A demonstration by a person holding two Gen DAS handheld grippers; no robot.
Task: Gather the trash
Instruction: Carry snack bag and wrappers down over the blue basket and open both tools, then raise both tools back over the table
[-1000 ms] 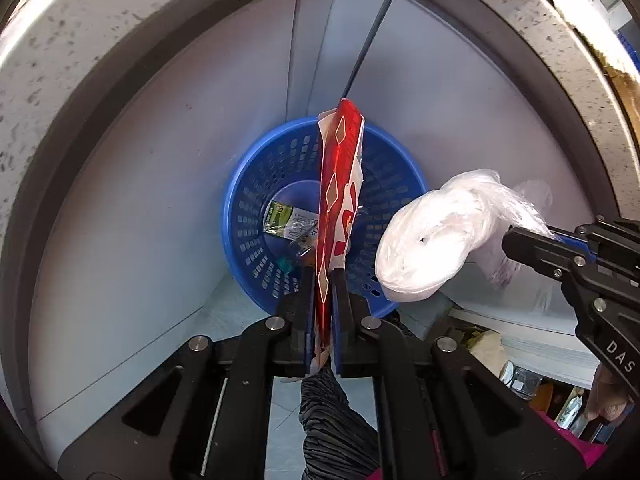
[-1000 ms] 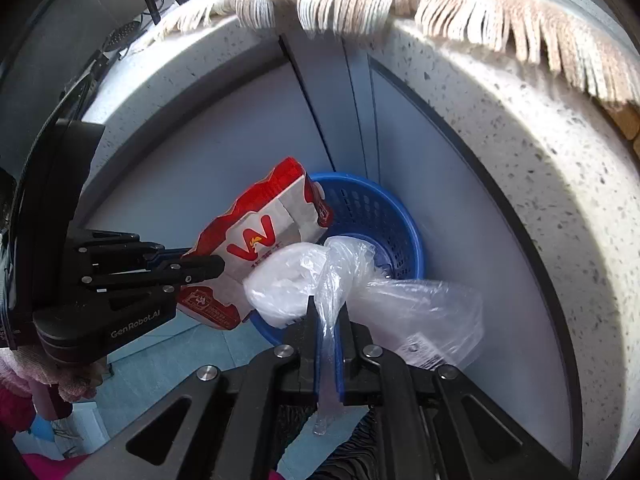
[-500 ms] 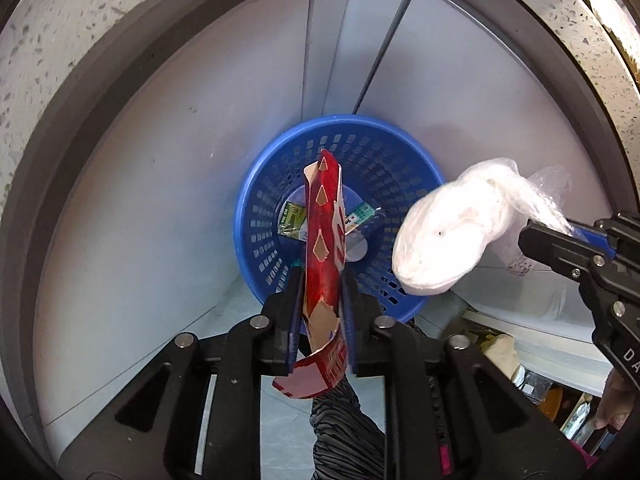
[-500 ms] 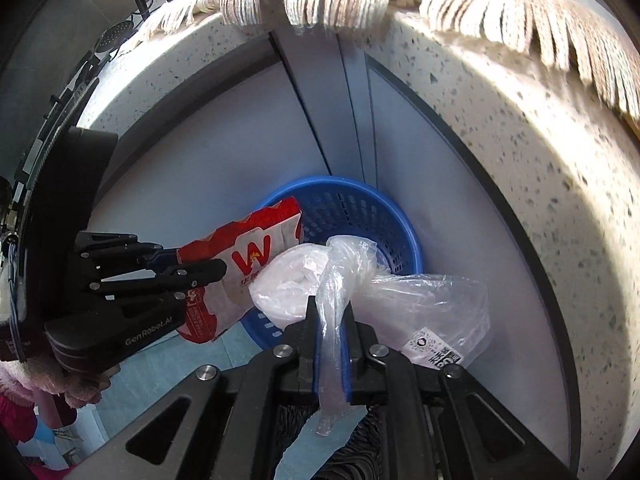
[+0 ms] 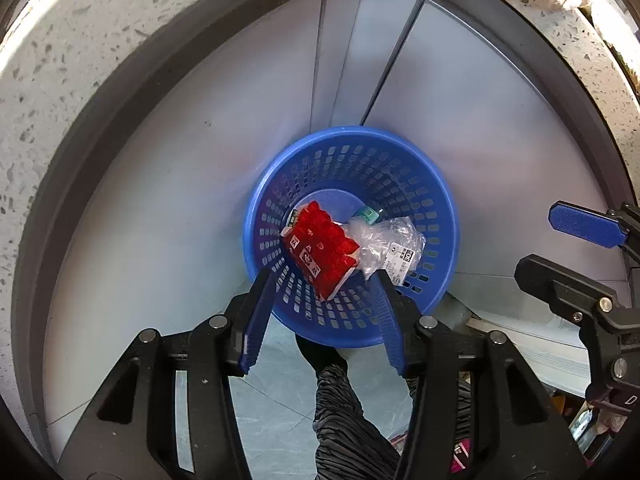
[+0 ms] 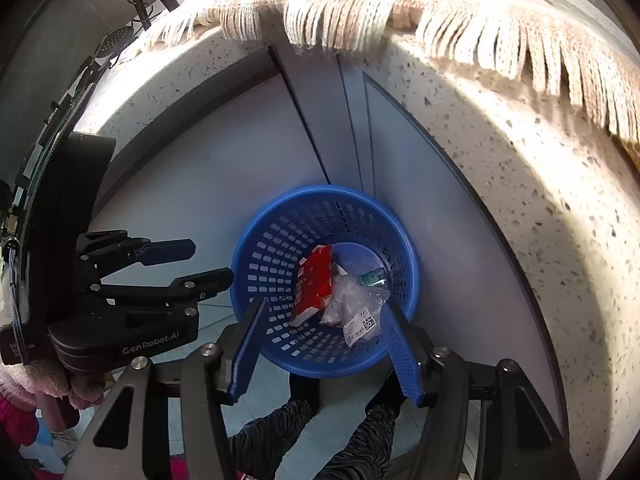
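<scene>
Both grippers, left gripper point(image 5: 320, 312) and right gripper point(image 6: 324, 344), hang over the blue basket point(image 5: 440, 208), jaws opening and empty, so the red packet point(image 5: 320, 252) and the plastic bag point(image 5: 384, 244) at its three o'clock lie inside.

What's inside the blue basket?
In the basket lie a red packet, a clear plastic bag with a label, and a small green wrapper. Whatever is beneath them is covered.
</scene>
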